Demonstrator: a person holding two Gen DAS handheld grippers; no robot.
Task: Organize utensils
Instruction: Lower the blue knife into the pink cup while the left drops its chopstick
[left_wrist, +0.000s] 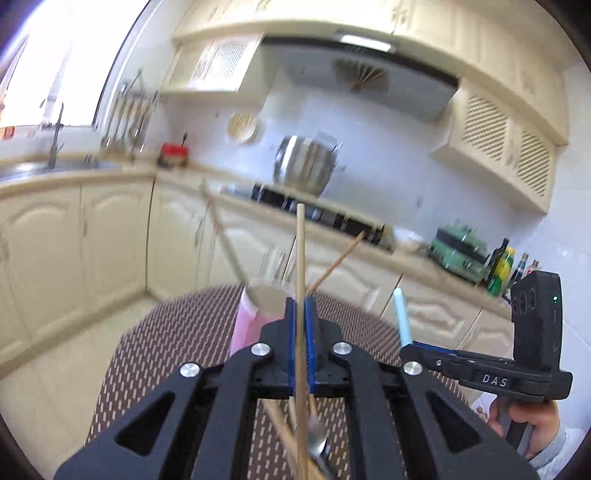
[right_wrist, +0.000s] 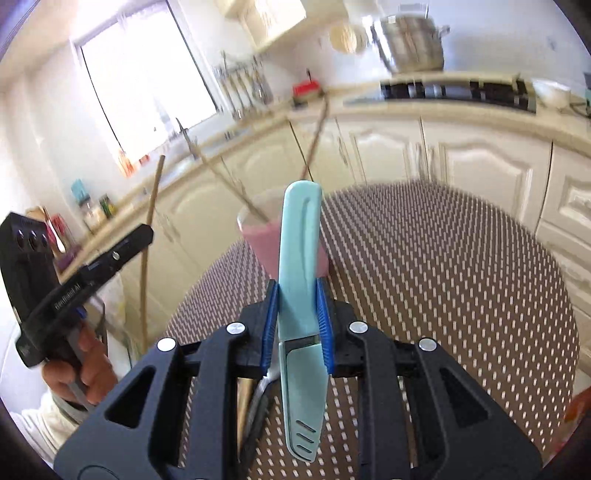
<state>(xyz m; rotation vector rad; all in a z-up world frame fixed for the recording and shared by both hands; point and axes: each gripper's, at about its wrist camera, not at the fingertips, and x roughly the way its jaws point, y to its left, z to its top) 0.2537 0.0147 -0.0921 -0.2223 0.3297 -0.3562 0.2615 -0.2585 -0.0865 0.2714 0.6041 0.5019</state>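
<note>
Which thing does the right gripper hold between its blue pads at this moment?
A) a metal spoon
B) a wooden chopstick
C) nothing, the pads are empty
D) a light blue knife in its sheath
D: in the right wrist view the blue pads of the right gripper press on both sides of the light blue knife, while the wooden chopstick sits in the left gripper.

Both wrist views over shared table (left_wrist: 155, 350)

Both tools clamped: left tool (left_wrist: 301, 314), right tool (right_wrist: 297, 295).
</note>
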